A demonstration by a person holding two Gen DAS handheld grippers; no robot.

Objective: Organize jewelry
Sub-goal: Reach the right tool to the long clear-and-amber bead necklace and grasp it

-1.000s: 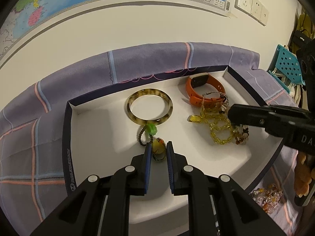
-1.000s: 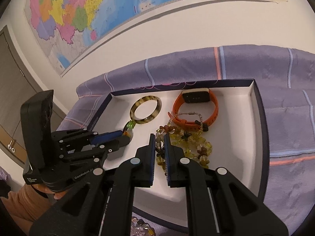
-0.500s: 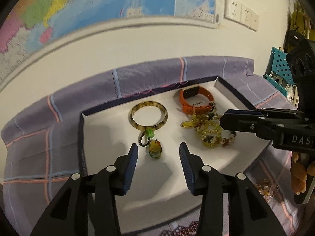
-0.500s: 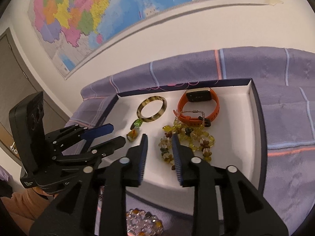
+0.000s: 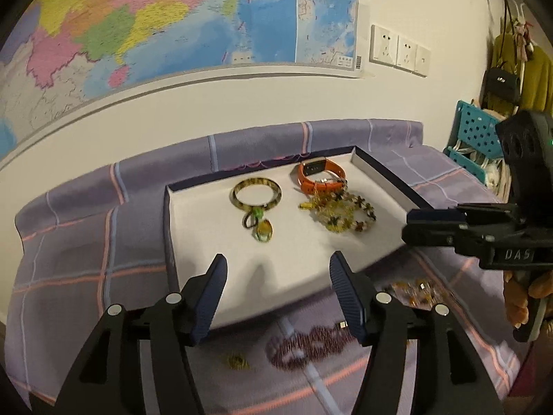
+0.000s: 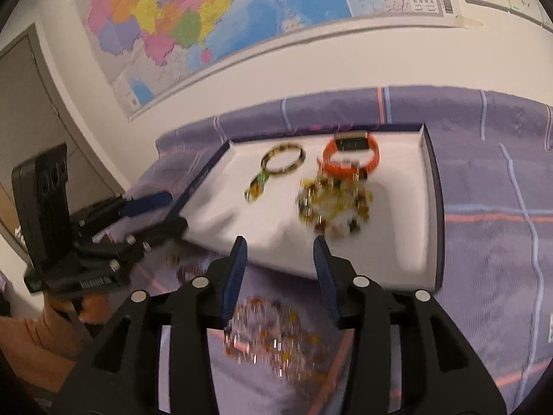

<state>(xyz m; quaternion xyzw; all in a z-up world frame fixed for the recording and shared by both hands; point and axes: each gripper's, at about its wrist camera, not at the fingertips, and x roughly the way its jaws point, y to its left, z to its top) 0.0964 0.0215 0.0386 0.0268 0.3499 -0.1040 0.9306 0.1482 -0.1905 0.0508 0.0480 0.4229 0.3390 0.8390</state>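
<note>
Both grippers' fingers point(image 5: 217, 294) apart, empty.

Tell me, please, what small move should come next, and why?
Probably lower the right gripper onto the amber bead bracelet on the purple cloth. Both grippers have just been opening with nothing between them, the left gripper too; that bracelet lies outside the white tray.

Ahead of me a big coloured map point(image 5: 166, 24) hangs on the white wall point(image 5: 242, 103), with three white sockets point(image 5: 399, 50) to its right. A purple checked cloth point(image 5: 79, 242) covers the surface below. Coats point(image 5: 528, 76) hang above a teal perforated crate point(image 5: 478, 135); a grey door point(image 6: 31, 110) stands left.
</note>
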